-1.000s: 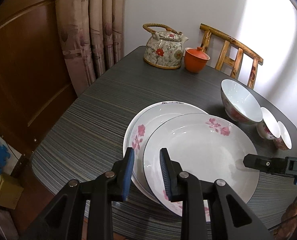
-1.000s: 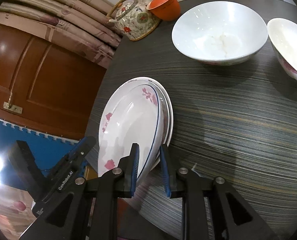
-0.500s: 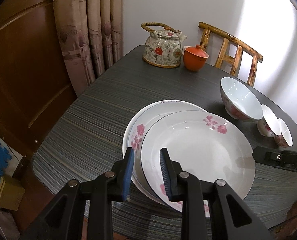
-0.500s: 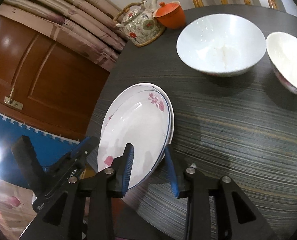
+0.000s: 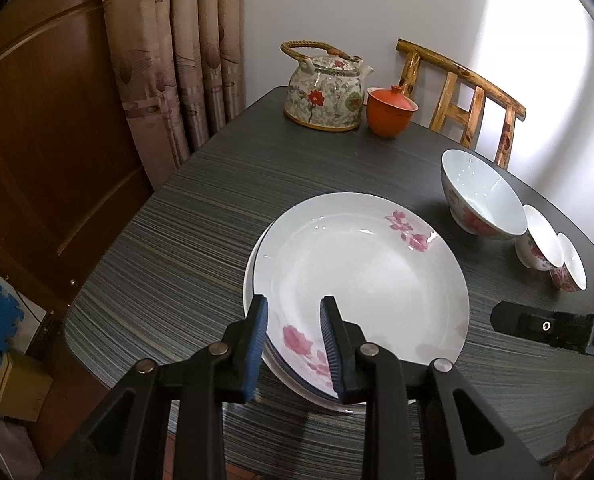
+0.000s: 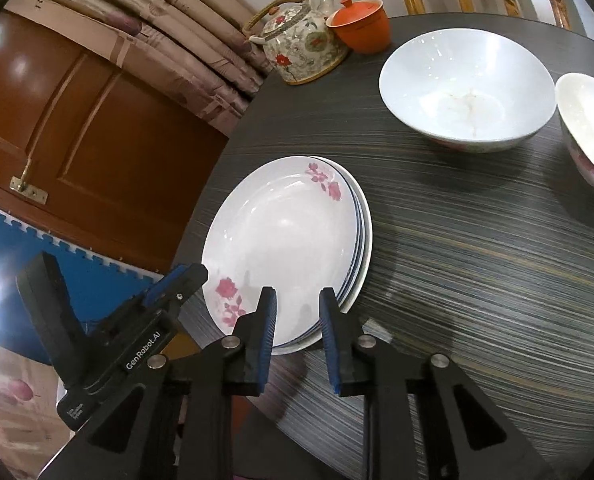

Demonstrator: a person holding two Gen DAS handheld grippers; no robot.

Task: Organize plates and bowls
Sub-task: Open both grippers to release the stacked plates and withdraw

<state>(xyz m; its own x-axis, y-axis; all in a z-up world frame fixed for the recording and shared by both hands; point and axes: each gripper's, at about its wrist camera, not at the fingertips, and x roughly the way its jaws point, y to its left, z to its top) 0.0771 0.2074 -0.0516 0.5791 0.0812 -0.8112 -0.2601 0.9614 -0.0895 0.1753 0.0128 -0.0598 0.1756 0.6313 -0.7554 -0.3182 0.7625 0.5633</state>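
Observation:
White plates with pink flowers lie stacked flat on the dark striped table point(image 5: 201, 216); the top plate point(image 5: 361, 280) point(image 6: 285, 240) covers those under it. My left gripper point(image 5: 294, 340) hovers open over the stack's near rim without pressing on it, and shows at the left of the right wrist view point(image 6: 177, 280). My right gripper point(image 6: 297, 320) is just off the stack's edge, its jaws closing with nothing between them; it also shows at the right of the left wrist view point(image 5: 537, 326). A large white bowl point(image 5: 485, 196) point(image 6: 465, 88) and two small bowls point(image 5: 541, 240) stand further right.
A floral teapot point(image 5: 325, 96) and an orange lidded cup point(image 5: 391, 112) stand at the table's far end, with a wooden chair point(image 5: 461, 96) behind. A curtain point(image 5: 185, 60) and a brown door point(image 5: 37, 140) are on the left. The table edge runs just below both grippers.
The top plate, earlier tilted up in my right gripper, was let go and now lies flat, centred on the stack. The right jaws widened, then narrowed. The left gripper stayed put.

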